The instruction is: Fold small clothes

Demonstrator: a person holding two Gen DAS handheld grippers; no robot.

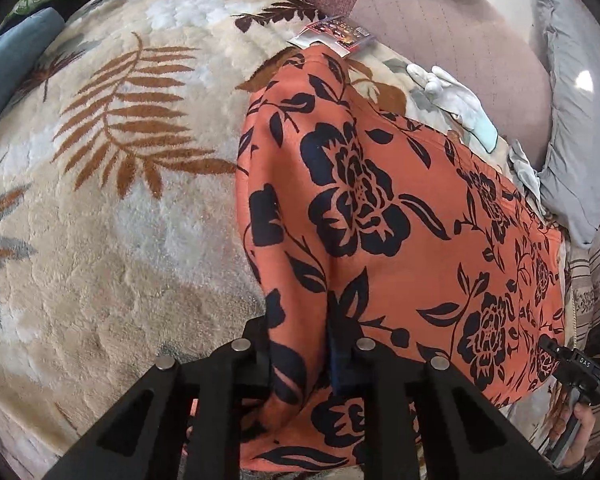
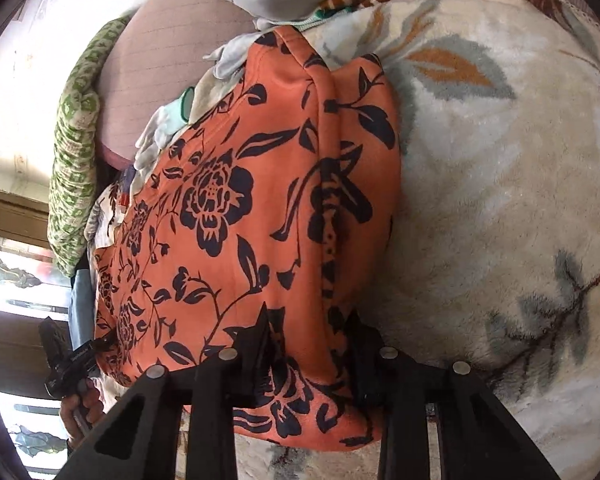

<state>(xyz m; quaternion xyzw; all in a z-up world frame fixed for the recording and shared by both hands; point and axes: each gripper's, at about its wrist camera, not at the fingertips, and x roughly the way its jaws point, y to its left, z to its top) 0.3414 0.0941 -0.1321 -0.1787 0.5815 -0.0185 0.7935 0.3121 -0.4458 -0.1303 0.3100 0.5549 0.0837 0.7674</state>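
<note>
An orange garment [image 1: 380, 208] with a dark flower print lies spread on a plush leaf-patterned blanket [image 1: 112, 220]. My left gripper [image 1: 300, 352] is shut on the garment's near corner, with a bunched fold pinched between its black fingers. In the right wrist view the same garment [image 2: 236, 208] runs away to the upper left. My right gripper [image 2: 310, 348] is shut on its other near corner, cloth gathered between the fingers. Each view shows the other gripper at the garment's far side, held by a hand [image 1: 580, 428].
White gloves [image 1: 456, 100] and a small printed packet [image 1: 336, 34] lie just beyond the garment. A grey pillow [image 1: 576, 140] and a pink mattress [image 1: 440, 28] lie behind. A green patterned quilt [image 2: 76, 152] is bunched at the bed's edge.
</note>
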